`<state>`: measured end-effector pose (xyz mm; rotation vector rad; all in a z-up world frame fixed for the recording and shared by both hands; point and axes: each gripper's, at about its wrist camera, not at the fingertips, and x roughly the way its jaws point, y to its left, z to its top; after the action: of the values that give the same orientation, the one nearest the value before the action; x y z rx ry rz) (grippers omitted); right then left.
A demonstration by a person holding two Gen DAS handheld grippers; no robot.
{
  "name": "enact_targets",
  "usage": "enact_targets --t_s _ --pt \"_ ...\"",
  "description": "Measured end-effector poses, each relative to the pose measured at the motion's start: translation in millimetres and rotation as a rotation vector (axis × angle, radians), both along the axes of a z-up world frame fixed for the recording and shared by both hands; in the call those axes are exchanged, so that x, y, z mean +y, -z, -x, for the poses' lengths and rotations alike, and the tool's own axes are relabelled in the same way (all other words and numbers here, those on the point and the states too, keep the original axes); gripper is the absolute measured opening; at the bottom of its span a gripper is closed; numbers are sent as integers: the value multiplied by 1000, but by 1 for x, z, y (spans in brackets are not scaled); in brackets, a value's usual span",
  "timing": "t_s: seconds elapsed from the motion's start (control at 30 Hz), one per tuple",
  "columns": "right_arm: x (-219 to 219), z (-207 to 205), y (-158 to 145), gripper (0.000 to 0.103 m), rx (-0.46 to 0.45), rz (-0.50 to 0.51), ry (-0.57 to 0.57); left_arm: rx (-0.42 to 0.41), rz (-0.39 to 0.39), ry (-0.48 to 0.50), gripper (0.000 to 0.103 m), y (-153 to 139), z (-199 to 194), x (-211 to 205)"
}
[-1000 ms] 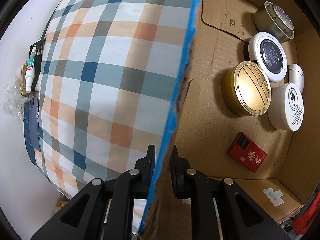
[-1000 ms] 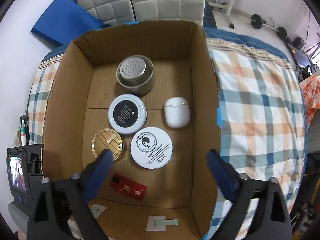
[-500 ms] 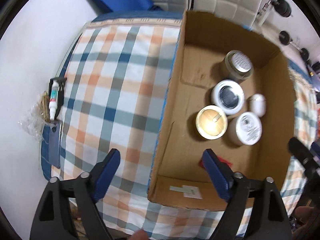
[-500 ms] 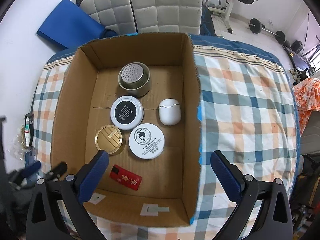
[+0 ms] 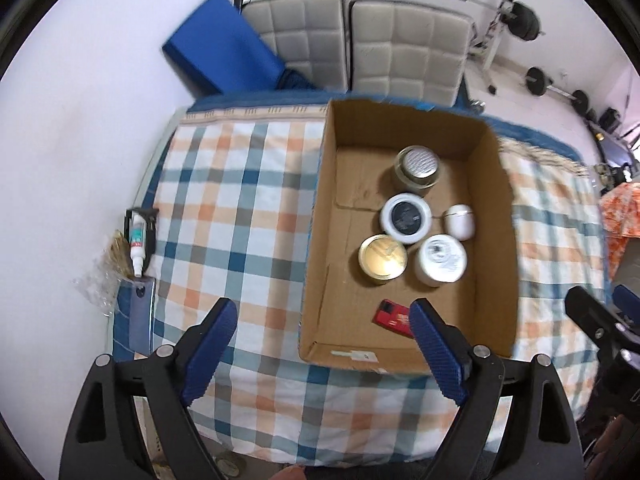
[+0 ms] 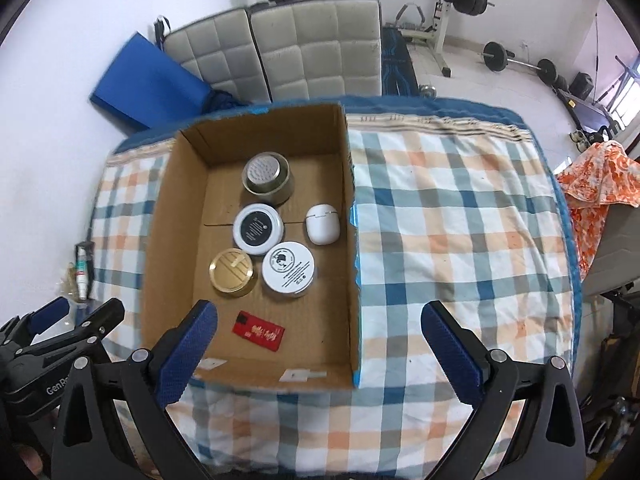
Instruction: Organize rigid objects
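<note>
An open cardboard box (image 5: 316, 264) (image 6: 352, 248) stands on a checked cloth. In it lie a metal-lidded jar (image 5: 417, 165) (image 6: 265, 178), a white tin with a black lid (image 5: 405, 218) (image 6: 258, 226), a gold tin (image 5: 382, 258) (image 6: 231, 271), a white jar (image 5: 440, 258) (image 6: 288, 266), a white earbud case (image 5: 461, 222) (image 6: 323, 224) and a red packet (image 5: 390, 317) (image 6: 259, 331). My left gripper (image 5: 322, 320) is open and empty, high above the box's near left corner. My right gripper (image 6: 320, 322) is open and empty, high above the box's near right wall.
The checked cloth (image 5: 240, 216) (image 6: 460, 240) covers a table against a white wall. A small tube and a clip (image 5: 138, 240) lie at its left edge. Grey cushions (image 6: 300, 52), a blue mat (image 5: 220, 56) and gym weights stand behind. An orange cloth (image 6: 596, 176) hangs at the right.
My left gripper has let go of the box's left wall, opened wide and risen back. Both grippers have pulled up and away, so the whole box and table now show.
</note>
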<state>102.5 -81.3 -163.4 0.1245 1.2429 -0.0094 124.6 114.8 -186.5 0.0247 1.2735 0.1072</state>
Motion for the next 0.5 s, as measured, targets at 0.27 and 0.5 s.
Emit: enact_targets --t_s 0.27,0.5 --pt "-8 55 -87 103 -94 -56 -4 -98 54 49 88 -80 36 -14" --pt "-17 87 -140 103 -161 -40 12 -131 74 63 88 -118 58 -20"
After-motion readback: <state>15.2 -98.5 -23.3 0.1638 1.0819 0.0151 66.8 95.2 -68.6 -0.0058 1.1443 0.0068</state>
